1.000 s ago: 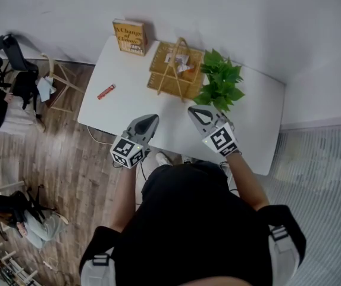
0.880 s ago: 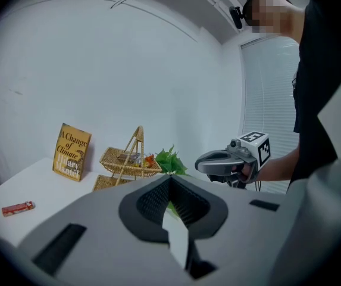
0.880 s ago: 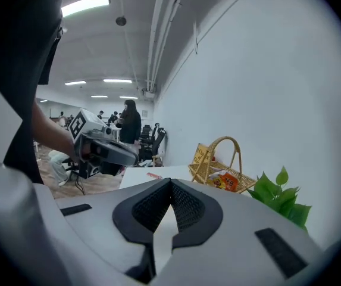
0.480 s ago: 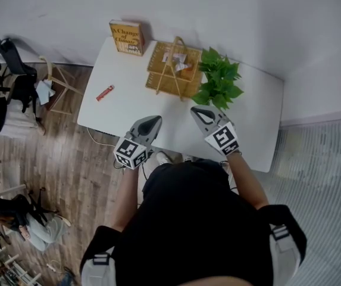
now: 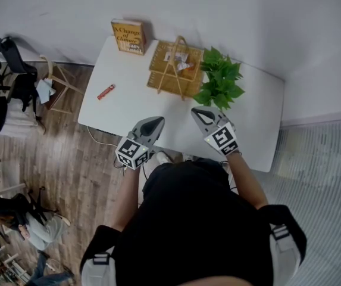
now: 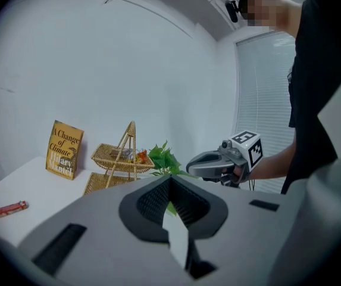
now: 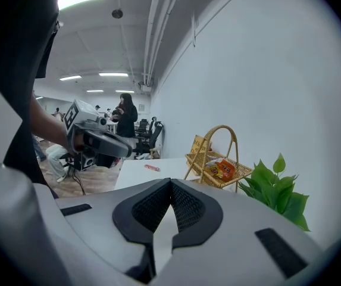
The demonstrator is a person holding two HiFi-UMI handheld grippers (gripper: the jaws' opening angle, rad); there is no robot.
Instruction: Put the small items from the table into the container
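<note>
The white table (image 5: 128, 112) stands against a pale wall, with wood flooring (image 5: 63, 159) off its left side. I have both grippers above the near edge of the table, side by side, apart from each other and pointing toward the far side.

The left gripper (image 5: 158, 120) has its jaws together. In the left gripper view the pads meet at the tips and nothing sits between them. The right gripper (image 5: 194, 110) is the same, closed tip to tip and empty.

One small item lies loose on the table: a red packet (image 5: 105, 92), flat near the left edge. It is well apart from both grippers and from the basket.

The container is a two-tier wicker basket (image 5: 158, 81) with a tall hoop handle, at the far side of the table. Its upper tier already holds a few small things, among them an orange snack bag (image 7: 225, 170).

A yellow book (image 5: 128, 36) stands upright at the wall by the far left corner, just beside the basket. A leafy green plant (image 5: 219, 83) stands on the basket's right, and from the head view its leaves overlap the basket's edge.

Past the table's left end there is a dark office chair (image 5: 9, 49). The right gripper view shows a person (image 7: 125, 118) standing far back in the room.
</note>
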